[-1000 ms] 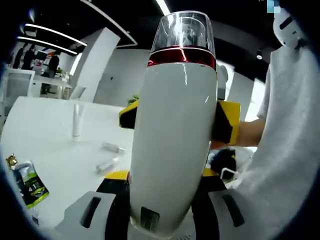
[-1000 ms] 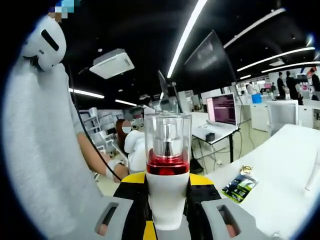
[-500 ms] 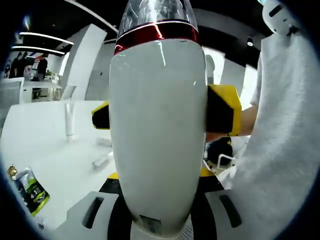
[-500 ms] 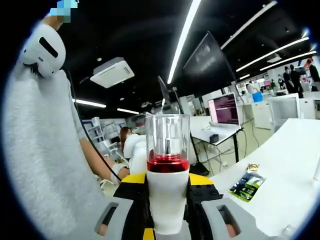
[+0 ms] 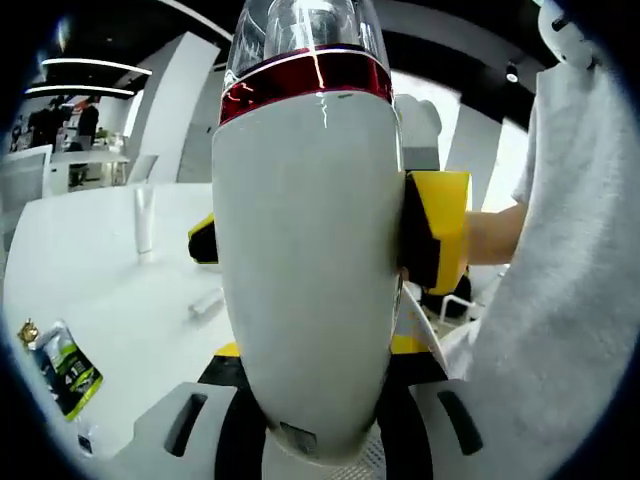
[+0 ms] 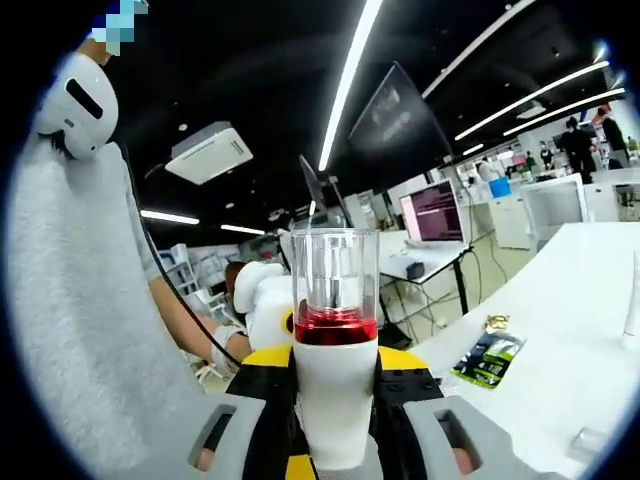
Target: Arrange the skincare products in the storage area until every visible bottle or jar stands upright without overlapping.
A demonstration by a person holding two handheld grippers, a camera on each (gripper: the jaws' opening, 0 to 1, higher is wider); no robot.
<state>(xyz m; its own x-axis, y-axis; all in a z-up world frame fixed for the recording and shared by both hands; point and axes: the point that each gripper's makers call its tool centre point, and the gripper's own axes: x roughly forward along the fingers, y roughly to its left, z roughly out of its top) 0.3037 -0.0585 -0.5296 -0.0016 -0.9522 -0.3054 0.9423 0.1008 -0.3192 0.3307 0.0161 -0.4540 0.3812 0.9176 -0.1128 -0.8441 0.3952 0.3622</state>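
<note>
A white egg-shaped bottle [image 5: 310, 250] with a red band and a clear cap stands upright, held in the air. My right gripper [image 6: 335, 375] is shut on it; its yellow pads [image 5: 440, 235] press the bottle's widest part from both sides in the left gripper view. In the right gripper view the bottle's top [image 6: 335, 300] rises between the jaws. My left gripper [image 5: 315, 410] stands open, one jaw on each side of the bottle's narrow base. A white tube [image 5: 146, 222] stands upright on the table behind.
On the white table [image 5: 90, 290] lie a small pale item [image 5: 205, 303] and a green sachet [image 5: 62, 365]. The sachet [image 6: 487, 360] and tube [image 6: 632, 300] also appear at right. A person's grey sleeve [image 5: 570, 300] is close by.
The bottle has come closer to the left camera and looms larger, while staying fixed between the right jaws. The background has shifted slightly in both views.
</note>
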